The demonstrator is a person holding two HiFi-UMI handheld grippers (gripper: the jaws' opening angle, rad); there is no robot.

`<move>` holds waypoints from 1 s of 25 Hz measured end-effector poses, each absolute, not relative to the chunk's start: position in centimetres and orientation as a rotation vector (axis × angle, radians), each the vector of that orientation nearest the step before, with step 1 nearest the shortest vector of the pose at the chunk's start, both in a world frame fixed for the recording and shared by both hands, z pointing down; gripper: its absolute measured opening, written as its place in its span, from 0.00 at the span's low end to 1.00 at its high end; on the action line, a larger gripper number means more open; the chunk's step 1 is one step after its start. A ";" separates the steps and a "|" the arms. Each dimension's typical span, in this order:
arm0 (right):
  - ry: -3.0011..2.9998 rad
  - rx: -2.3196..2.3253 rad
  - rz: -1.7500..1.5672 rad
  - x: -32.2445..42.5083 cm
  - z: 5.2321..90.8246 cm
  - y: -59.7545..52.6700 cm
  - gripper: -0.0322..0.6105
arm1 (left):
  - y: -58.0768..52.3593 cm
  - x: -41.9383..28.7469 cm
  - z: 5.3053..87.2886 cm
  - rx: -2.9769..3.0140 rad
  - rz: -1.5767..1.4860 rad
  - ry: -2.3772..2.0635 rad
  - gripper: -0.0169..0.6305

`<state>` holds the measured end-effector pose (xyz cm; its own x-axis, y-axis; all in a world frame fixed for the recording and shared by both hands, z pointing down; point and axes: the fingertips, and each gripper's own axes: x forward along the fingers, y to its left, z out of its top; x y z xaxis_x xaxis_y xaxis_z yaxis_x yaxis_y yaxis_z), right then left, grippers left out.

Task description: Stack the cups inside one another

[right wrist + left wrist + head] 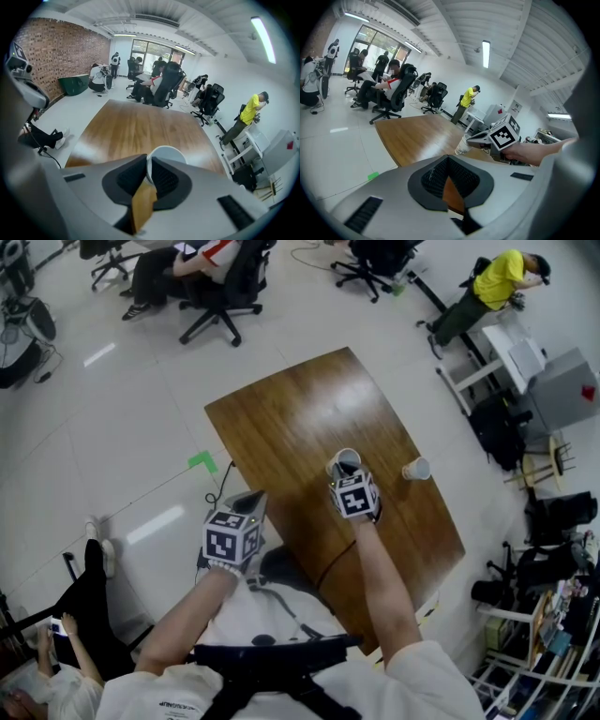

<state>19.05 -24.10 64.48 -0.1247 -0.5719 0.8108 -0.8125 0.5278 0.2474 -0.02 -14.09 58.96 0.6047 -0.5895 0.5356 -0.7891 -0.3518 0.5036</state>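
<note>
Left of second cup [416, 468] on worktop [281, 409] | right tool [348, 472] clamped on first cup [345, 461] rim | left tool [249, 501] together, empty | step: likely positioning first cup | next: nest cups, mouths aligned

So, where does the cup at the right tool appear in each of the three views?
Head view: the cup is at centre, upright over the wooden table, at the tip of the right tool.
Left gripper view: right of centre, at the right tool's tip.
Right gripper view: lower centre, its wall between the jaws.
Shared landmark: the person in yellow, beyond the table in all three.
</note>
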 end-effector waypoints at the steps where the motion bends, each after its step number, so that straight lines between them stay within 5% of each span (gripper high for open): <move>1: -1.812 1.150 0.314 19.0 64.5 -24.1 0.14 | -14.1 -0.1 58.9 2.072 0.336 -1.086 0.02; 25: -1.976 1.675 0.654 23.2 58.2 -17.5 0.18 | -12.9 2.2 56.9 2.240 0.296 -0.953 0.02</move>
